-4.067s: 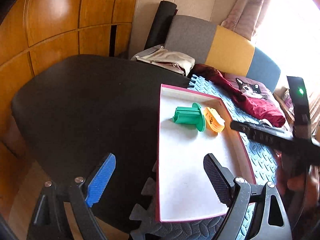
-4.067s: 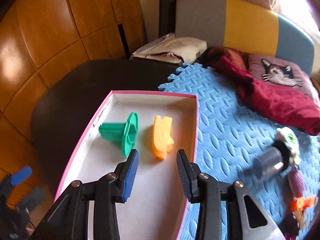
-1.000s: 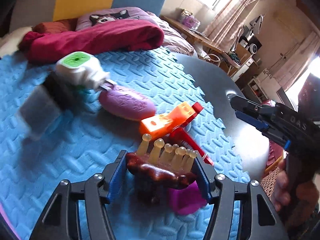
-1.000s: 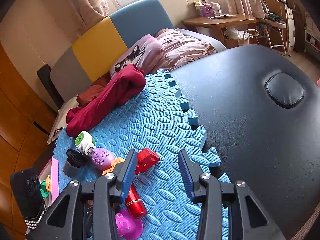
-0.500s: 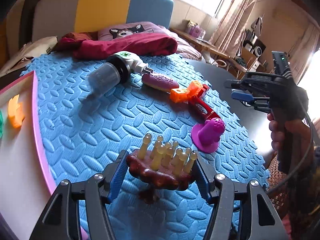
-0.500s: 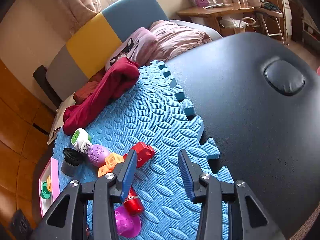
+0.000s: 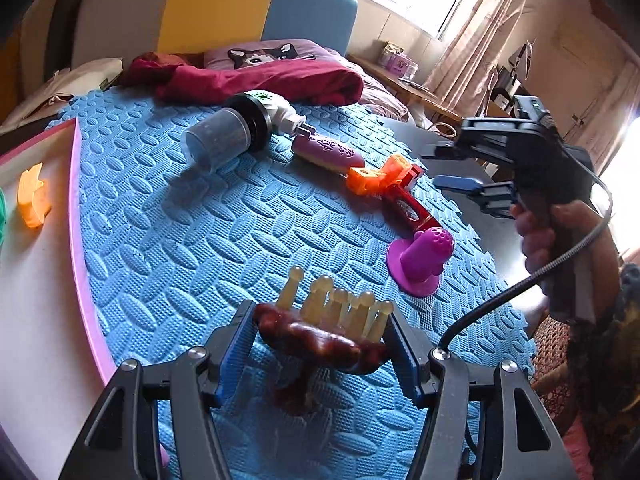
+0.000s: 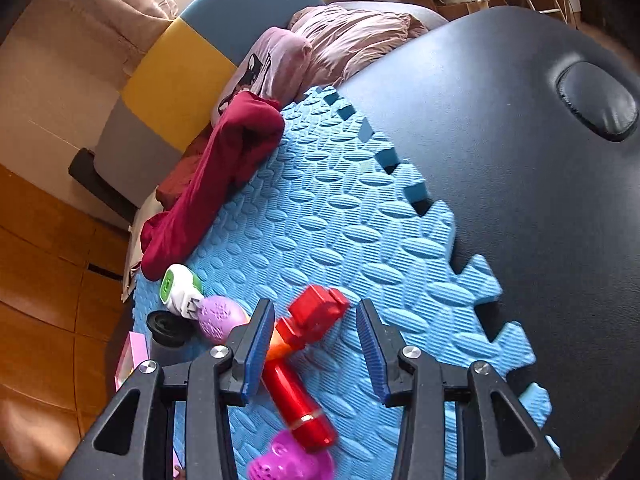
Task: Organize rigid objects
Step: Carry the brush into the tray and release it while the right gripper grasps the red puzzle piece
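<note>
Fingers [image 7: 236, 344] of the left gripper [image 7: 320, 346] are pinching a dark brown toy [image 7: 316, 336] with pale pegs standing up from it, one blue pad against each end, and the toy is lifted clear above the blue foam mat [image 7: 200, 240]. Over on the left edge sits the pink-rimmed tray [image 7: 78, 216] with an orange piece [image 7: 34, 196] lying inside it. Spread across the mat: a grey cylinder with a white and green cap [image 7: 240, 128], a purple egg-shaped piece [image 7: 326, 152] just beside it, an orange block [image 7: 376, 176] touching a red tool [image 7: 408, 208], and a magenta perforated cup [image 7: 424, 256] standing on its flange. A maroon cloth [image 7: 256, 80] lies at the mat's far edge. Now the right gripper [image 8: 312, 344], held in a hand [image 7: 560, 236]: its pads are spread and grip nothing, hovering above the red tool [image 8: 300, 384], whose blocky head shows between them. The magenta cup [image 8: 292, 460] lies just below.
</note>
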Demonstrator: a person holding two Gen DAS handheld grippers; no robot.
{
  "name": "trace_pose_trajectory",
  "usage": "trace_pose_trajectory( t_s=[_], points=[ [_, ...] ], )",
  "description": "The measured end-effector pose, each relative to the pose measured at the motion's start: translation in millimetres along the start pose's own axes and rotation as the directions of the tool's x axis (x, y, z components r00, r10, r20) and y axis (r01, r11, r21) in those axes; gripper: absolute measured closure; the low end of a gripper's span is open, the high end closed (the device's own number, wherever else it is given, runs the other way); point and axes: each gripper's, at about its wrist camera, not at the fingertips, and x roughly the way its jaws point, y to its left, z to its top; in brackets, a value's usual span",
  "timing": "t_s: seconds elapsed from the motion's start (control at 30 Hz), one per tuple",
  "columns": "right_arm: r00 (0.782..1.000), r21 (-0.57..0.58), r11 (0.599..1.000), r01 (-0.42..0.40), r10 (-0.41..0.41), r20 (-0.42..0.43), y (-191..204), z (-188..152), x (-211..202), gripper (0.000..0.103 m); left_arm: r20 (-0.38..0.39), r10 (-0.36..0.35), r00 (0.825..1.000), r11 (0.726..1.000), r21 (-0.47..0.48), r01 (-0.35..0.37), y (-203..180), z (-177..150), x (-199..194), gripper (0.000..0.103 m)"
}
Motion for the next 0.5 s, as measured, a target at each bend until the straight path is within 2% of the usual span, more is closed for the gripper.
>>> trace_pose_trajectory(
  t_s=[0.07,0.13,0.2,0.27,0.4,0.43,0.5],
  points=[
    [1.0,0.003,1.0,-0.003,0.003,-0.013,1.6,0.3,8.1,0.06,0.002,-0.001,1.0,1.0,0.0,0.001,0.0,-0.8,-0.9,0.04],
    [0.999,-0.031,0.999,0.027,-0.028,-0.028,5.2,-2.4,17.1,0.06,0.003,-0.002,1.0,1.0,-0.003,0.002,0.5,-1.0,-0.8,0.04],
    [0.998,-0.089,0.996,0.029,-0.034,-0.047,11.0,-6.1,22.7,0.072,0.003,-0.007,1.0,1.0,-0.013,0.007,2.0,-1.1,-0.5,0.04],
    [0.998,-0.144,0.988,0.049,-0.052,-0.018,19.6,-9.4,17.2,0.083,-0.001,-0.015,1.0,1.0,-0.027,0.015,3.5,-0.8,0.4,0.04],
    [0.998,-0.13,0.989,0.063,-0.063,0.002,15.2,-8.8,10.7,0.088,-0.019,-0.021,1.0,0.999,-0.028,0.02,2.3,-3.1,4.5,0.042],
    [0.994,-0.13,0.985,0.11,-0.108,0.018,12.8,-7.6,9.2,0.088,-0.015,-0.006,1.0,1.0,-0.015,0.006,0.0,-3.8,4.4,0.044],
    [0.993,-0.106,0.987,0.12,-0.118,0.023,5.9,-5.3,6.0,0.086,-0.015,0.014,1.0,1.0,0.005,-0.014,-3.1,-4.6,4.6,0.045]
  ],
)
